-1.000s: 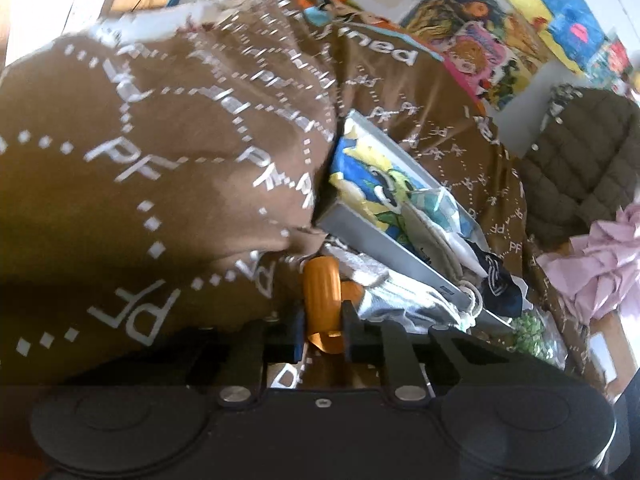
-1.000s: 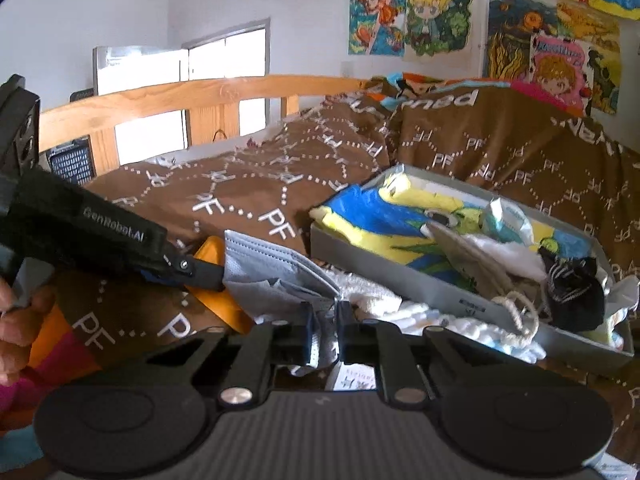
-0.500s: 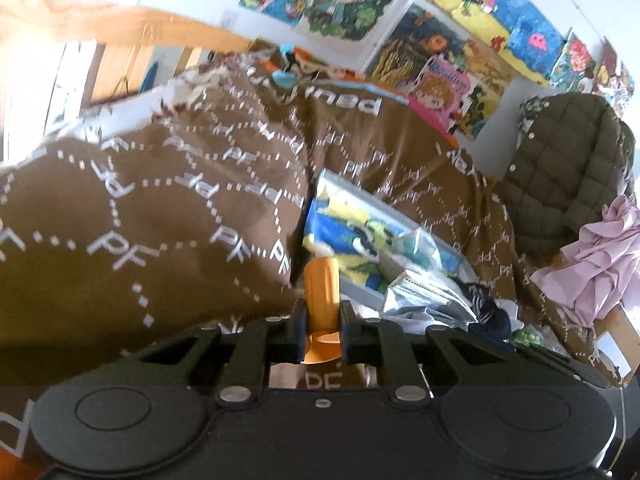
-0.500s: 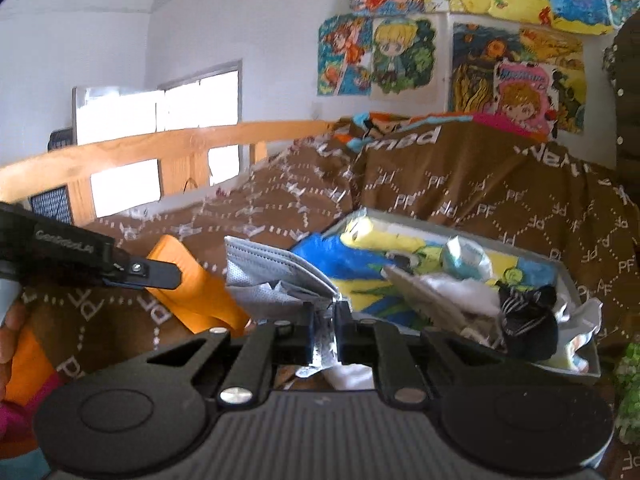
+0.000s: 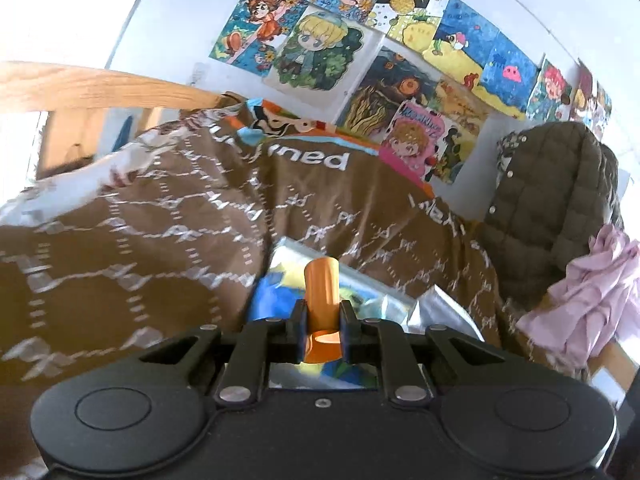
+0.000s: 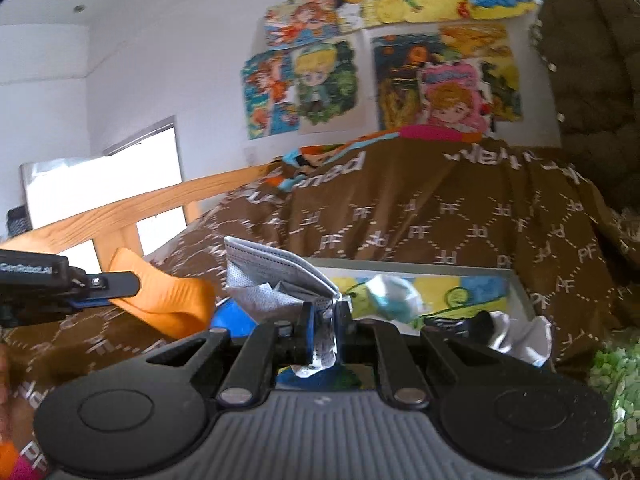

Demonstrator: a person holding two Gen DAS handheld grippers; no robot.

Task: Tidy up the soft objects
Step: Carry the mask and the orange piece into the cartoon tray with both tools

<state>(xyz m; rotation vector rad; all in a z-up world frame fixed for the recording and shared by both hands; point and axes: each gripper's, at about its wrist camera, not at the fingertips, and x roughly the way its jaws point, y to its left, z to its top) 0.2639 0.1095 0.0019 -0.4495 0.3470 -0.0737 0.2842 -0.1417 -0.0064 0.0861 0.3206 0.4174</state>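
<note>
My left gripper (image 5: 322, 312) is shut on a folded orange rubbery strap (image 5: 321, 298), held up above the bed. In the right wrist view that same orange strap (image 6: 164, 300) hangs from the left gripper's fingers (image 6: 116, 284) at the left. Between the jaws of my right gripper (image 6: 324, 316) is a bunched grey face mask (image 6: 276, 276), gripped and lifted. Beyond both lies a grey tray (image 6: 516, 292) lined with a blue and yellow cartoon cloth (image 6: 460, 290), with white and dark soft items (image 6: 504, 328) inside.
A brown patterned blanket (image 6: 440, 216) covers the bed. A wooden rail (image 6: 132, 212) runs along the left. A quilted olive jacket (image 5: 556, 200) and pink cloth (image 5: 596, 292) hang at the right. Something green and leafy (image 6: 616, 376) sits at the lower right. Posters cover the wall.
Both grippers rose from the bed and tilted upward, so the wall posters fill more of each view. The strap and the mask came up with them, still gripped.
</note>
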